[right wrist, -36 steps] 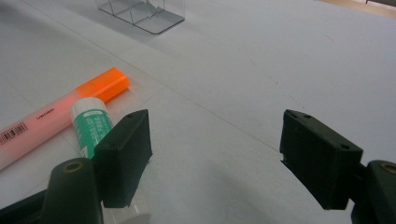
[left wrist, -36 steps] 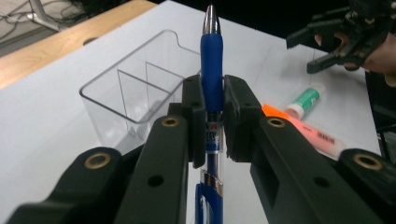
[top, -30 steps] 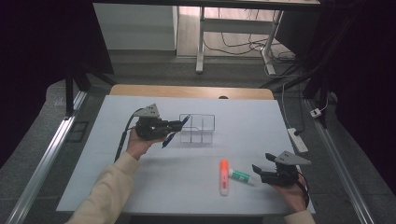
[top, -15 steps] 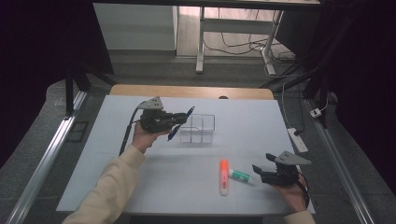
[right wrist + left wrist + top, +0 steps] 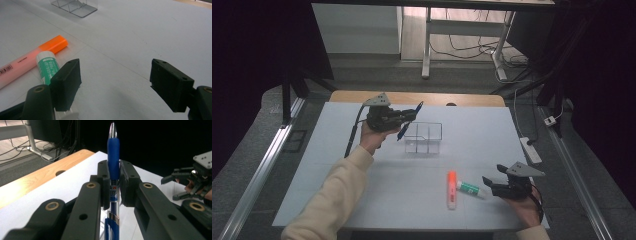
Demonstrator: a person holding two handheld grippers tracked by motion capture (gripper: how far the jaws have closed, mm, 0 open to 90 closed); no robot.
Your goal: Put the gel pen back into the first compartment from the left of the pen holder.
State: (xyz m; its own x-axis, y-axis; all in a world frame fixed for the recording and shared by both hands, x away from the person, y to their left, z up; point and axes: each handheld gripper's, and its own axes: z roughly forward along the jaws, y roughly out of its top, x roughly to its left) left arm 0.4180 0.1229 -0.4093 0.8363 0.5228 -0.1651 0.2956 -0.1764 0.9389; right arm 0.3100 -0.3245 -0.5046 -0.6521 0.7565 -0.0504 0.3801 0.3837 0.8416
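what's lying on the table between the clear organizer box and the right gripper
In the high view, an orange highlighter and a green-labelled glue stick lie between the clear organizer box and the right gripper, close by the gripper.

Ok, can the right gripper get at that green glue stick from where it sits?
Probably yes: the right gripper stands open, and the green glue stick lies on the table just beside its jaw, nothing between.

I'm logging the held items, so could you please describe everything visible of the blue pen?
The blue pen has a blue rubbery grip, a silvery tip, a clear printed barrel and a metal band. The left hand-held gripper is shut on its barrel. In the high view it is held tilted in the air beside the clear divided box, touching nothing else.
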